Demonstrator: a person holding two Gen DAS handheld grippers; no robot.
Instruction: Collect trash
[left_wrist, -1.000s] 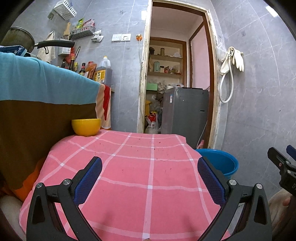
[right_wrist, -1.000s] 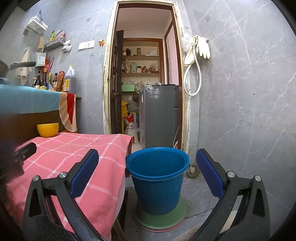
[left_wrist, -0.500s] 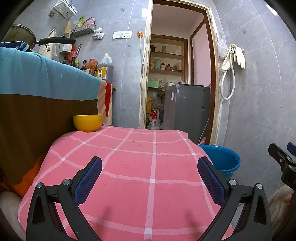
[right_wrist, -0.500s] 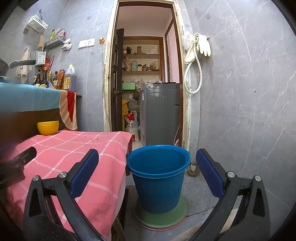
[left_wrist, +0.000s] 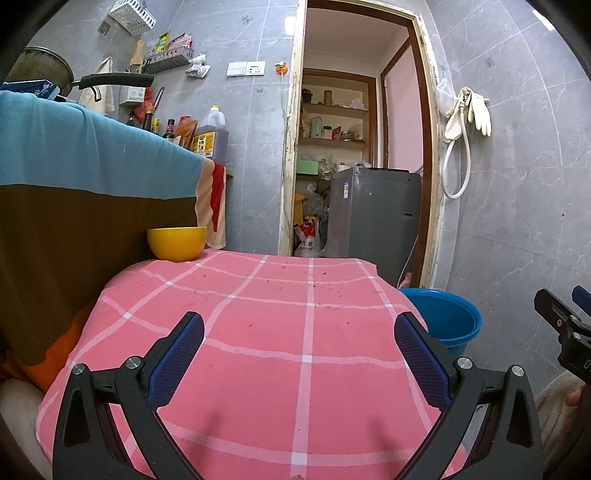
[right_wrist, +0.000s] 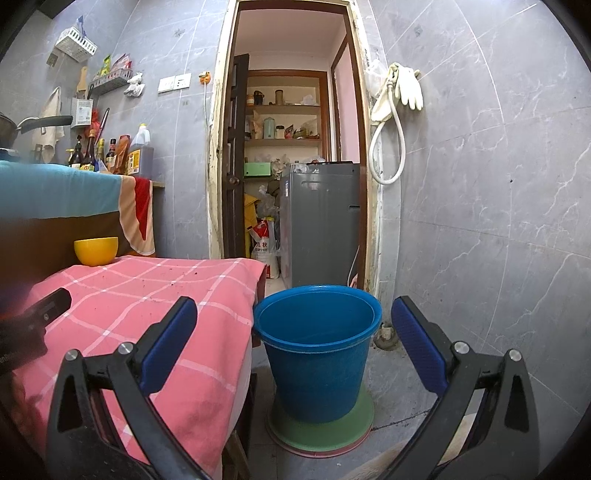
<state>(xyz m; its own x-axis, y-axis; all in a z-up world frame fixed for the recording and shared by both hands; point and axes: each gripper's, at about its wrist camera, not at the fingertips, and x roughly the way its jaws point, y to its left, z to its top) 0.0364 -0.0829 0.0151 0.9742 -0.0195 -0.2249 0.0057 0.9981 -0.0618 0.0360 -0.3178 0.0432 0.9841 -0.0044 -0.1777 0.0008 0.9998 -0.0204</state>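
My left gripper (left_wrist: 299, 338) hangs open over the pink checked tablecloth (left_wrist: 258, 332), nothing between its blue pads. Small dark crumbs are scattered on the cloth. A yellow bowl (left_wrist: 176, 243) stands at the table's far left corner. Right of the table a blue bucket (right_wrist: 317, 347) stands on the floor on a green round mat (right_wrist: 321, 432); it looks empty inside. My right gripper (right_wrist: 293, 332) is open, low and in front of the bucket, holding nothing. Its tip shows at the right edge of the left wrist view as a black gripper part (left_wrist: 565, 328).
A counter draped in blue and brown cloth (left_wrist: 74, 184) rises left of the table, with bottles (left_wrist: 207, 136) and a pan (left_wrist: 110, 79) on top. Behind, an open doorway (right_wrist: 295, 166) holds a grey appliance (right_wrist: 321, 221) and bags. A hose and gloves (right_wrist: 399, 96) hang on the tiled wall.
Both views have risen and tilted down a little, showing more of the table top and bucket rim. Both grippers stay open and empty.
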